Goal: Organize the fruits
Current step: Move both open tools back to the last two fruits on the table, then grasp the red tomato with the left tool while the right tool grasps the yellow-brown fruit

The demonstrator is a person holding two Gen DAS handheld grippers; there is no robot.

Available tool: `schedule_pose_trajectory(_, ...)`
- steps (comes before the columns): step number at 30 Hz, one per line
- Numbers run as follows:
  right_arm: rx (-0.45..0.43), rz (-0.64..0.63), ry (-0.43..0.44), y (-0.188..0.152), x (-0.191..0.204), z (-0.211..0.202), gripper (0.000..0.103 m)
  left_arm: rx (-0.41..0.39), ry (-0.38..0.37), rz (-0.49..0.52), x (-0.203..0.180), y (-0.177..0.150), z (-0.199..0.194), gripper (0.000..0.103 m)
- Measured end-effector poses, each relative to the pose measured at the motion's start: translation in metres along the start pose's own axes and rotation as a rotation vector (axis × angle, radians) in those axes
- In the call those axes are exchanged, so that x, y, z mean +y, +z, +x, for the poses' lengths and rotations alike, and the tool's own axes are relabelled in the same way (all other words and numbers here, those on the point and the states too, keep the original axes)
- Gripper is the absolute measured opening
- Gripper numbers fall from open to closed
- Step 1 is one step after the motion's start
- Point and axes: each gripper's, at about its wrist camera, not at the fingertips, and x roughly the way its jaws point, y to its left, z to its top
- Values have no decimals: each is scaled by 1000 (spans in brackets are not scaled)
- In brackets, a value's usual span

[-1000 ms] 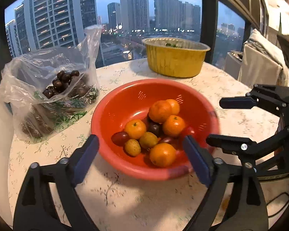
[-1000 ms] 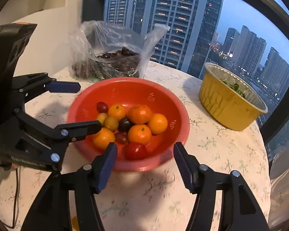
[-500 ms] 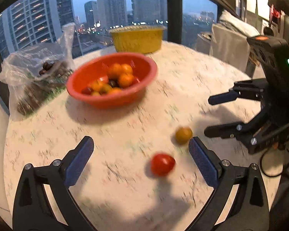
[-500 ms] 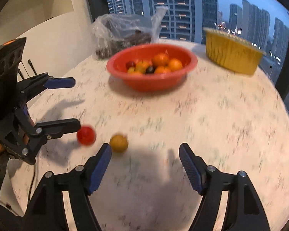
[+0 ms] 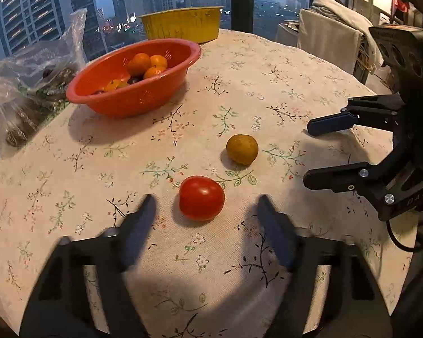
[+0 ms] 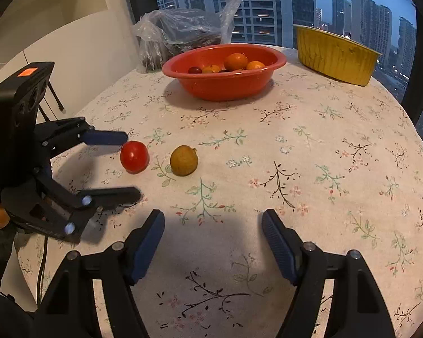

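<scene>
The tomato (image 5: 201, 198) lies on the desk (image 5: 268, 64) just ahead of the spread, empty left tongs (image 5: 206, 211); right tongs (image 6: 213, 225) spread too. Likely light, smooth and soft: pinch gently across its middle

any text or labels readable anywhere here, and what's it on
Right gripper body: embossed letters on the lower frame, seen from the left wrist, too blurred to read.
Left gripper body: small white print at its left edge, too small to read.
Orange sticker on the left gripper's top: blank.
Nothing else carries readable text.
</scene>
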Motion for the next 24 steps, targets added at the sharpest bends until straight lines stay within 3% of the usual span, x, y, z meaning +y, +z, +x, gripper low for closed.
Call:
schedule_pose_trajectory(15, 18, -42, 0, 15, 7, 13, 65, -5, -19, -61, 13, 5, 4, 30)
schedule_pose_trajectory(24, 19, -82, 2, 33, 17, 24, 63, -16, -7, -78, 12, 1, 0, 30)
